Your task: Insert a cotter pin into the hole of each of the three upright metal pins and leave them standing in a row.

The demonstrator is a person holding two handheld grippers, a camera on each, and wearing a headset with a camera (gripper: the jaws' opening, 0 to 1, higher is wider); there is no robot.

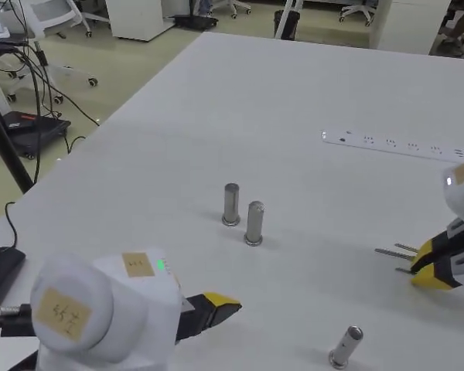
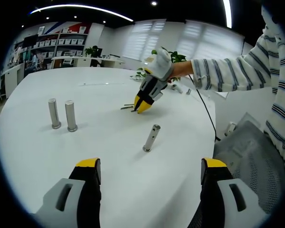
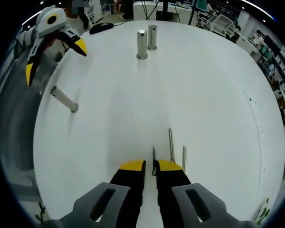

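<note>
Grey cylindrical metal pins (image 1: 230, 205) (image 1: 254, 223): two are stood upright, adjacent, on the white surface (image 1: 294, 116); the third pin (image 1: 346, 346) is laid on its side, well apart. One thin metal cotter pin (image 3: 153, 156) is clamped in the closed right gripper (image 3: 151, 166) fingers (image 3: 133, 176), with two more cotter pins (image 3: 171, 142) laid just beside; left gripper (image 2: 150, 164) fingers (image 2: 88, 167) are held wide open.

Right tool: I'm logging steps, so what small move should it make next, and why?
Probably lift slightly: the right tool seems shut on one cotter pin lying on the table, beside two loose ones, and the standing metal pins wait farther off.
</note>
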